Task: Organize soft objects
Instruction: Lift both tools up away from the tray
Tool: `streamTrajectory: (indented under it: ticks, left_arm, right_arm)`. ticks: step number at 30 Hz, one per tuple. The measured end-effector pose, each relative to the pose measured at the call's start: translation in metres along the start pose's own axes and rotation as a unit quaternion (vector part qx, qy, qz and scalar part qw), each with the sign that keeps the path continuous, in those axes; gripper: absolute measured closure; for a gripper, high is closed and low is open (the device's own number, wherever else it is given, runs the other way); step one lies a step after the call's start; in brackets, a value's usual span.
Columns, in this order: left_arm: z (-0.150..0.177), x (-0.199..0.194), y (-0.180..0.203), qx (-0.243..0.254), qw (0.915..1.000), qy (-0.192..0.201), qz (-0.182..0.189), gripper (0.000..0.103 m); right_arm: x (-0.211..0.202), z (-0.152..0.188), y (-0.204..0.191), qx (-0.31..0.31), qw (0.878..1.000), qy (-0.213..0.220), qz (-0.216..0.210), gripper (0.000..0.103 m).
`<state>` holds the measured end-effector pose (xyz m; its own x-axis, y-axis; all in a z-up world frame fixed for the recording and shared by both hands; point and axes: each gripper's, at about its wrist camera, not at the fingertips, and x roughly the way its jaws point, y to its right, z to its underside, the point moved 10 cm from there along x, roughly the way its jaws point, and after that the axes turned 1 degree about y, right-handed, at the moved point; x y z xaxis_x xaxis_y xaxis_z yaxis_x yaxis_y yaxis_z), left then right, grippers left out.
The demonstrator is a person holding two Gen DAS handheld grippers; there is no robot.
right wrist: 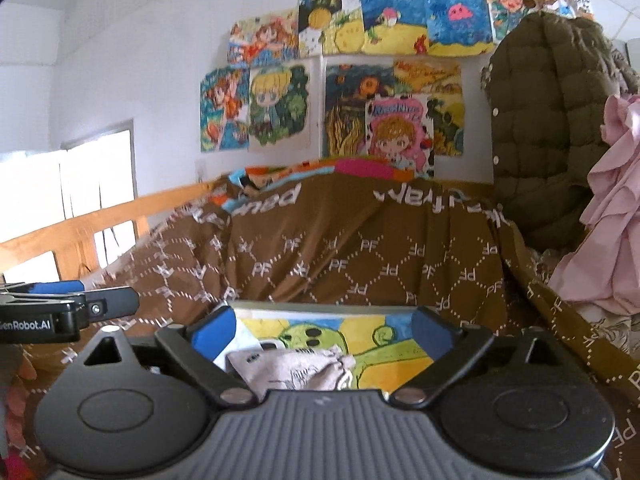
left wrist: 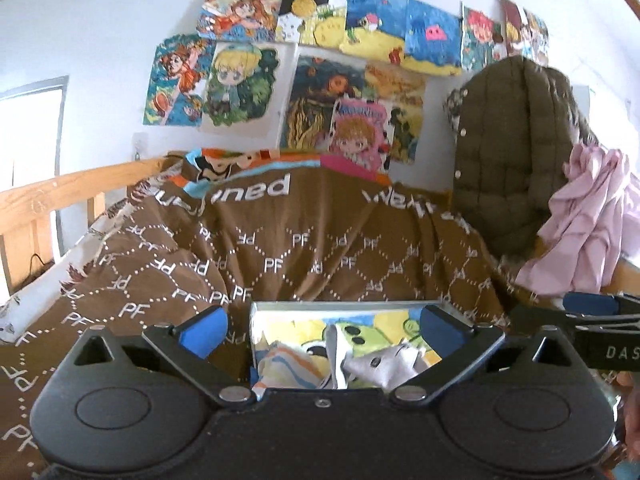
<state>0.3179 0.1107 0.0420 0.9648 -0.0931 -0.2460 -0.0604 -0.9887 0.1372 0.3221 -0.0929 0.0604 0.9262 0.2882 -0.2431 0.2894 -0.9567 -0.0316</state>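
Here, taking the box (left wrist: pixel 280 312) on the bed as the fixed mark: an open container with a pale rim, its inner wall painted with a green cartoon figure on yellow. Inside it lie the soft objects: a striped cloth (left wrist: pixel 286 368) toward the left and a grey fabric piece (left wrist: pixel 384 366) beside it; from the right wrist view a grey drawstring pouch (right wrist: pixel 296 368) sits in the same box (right wrist: pixel 320 308).

Left gripper (left wrist: pixel 324 328): above the near edge of the box, jaws spread fully wide, blue pads clear of everything, nothing held.

Right gripper (right wrist: pixel 322 330): alongside, also over the near edge, jaws equally wide, empty.

Behind the box: a brown blanket (left wrist: pixel 304 240) printed with "PF". Beyond that, drawings (left wrist: pixel 248 84) on the wall. Right of the box: an olive quilted jacket (left wrist: pixel 504 148) and a pink garment (left wrist: pixel 588 220), hanging.
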Motion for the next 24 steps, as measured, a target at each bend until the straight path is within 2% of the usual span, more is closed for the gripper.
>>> streamTrajectory:
  ticks: [8,18,24]
  left_arm:
    - [-0.014,-0.04,0.009,0.012,0.9993,0.036,-0.009,0.001]
    - [-0.014,-0.084,0.028,0.032,0.998,0.054,0.003,0.001]
    - [-0.005,-0.108,0.042,0.041,0.9978,0.05,0.016,0.001]
  right_arm:
    - [-0.04,-0.012,0.002,0.006,0.999,0.037,0.001,0.0]
    - [-0.088,-0.009,-0.001,0.013,0.998,0.057,0.003,0.0]
    - [-0.112,-0.007,-0.003,0.017,0.998,0.062,0.001,0.0]
